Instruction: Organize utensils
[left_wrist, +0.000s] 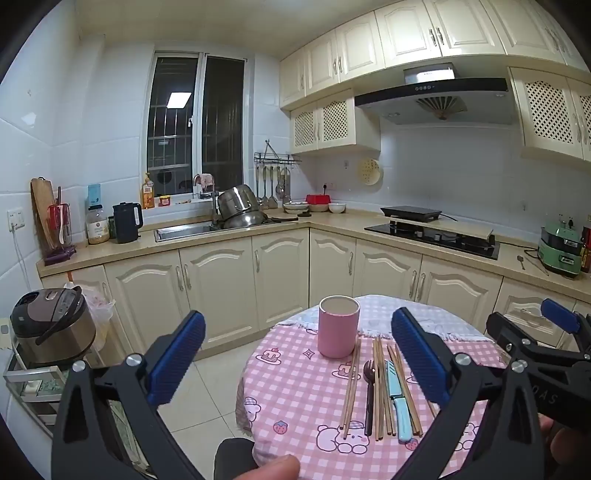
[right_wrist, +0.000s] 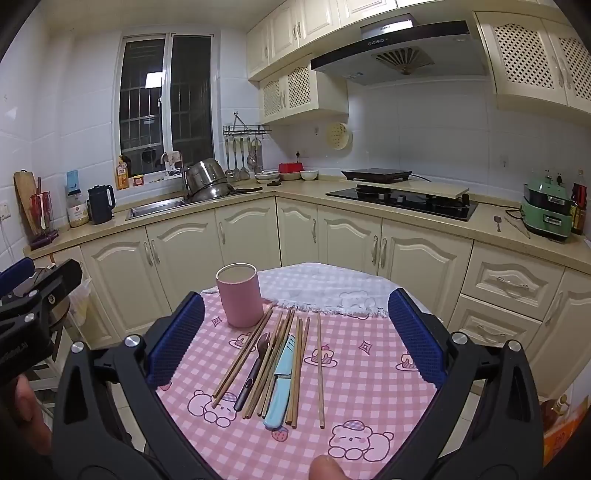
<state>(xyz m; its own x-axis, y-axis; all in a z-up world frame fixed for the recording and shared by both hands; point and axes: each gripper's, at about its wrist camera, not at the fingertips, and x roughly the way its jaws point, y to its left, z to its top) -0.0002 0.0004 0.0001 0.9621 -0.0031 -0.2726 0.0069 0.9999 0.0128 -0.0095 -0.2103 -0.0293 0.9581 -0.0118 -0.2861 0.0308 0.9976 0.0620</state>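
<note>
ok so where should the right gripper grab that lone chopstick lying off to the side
Take the lone chopstick near its middle, coming straight down with the right gripper, jaws across its width. It lies flat on the tablecloth, apart from the bundle, so there is room on both sides for the fingers.

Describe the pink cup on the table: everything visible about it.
The pink cup is a plain, straight-walled cylinder with no handle, matte, with a paler, whitish rim and inside. It stands upright, mouth open, on the pink checked tablecloth near the table's far edge. Nothing shows inside it. The far tips of the nearest chopsticks reach its base; contact is unclear. Neither gripper touches it.
</note>
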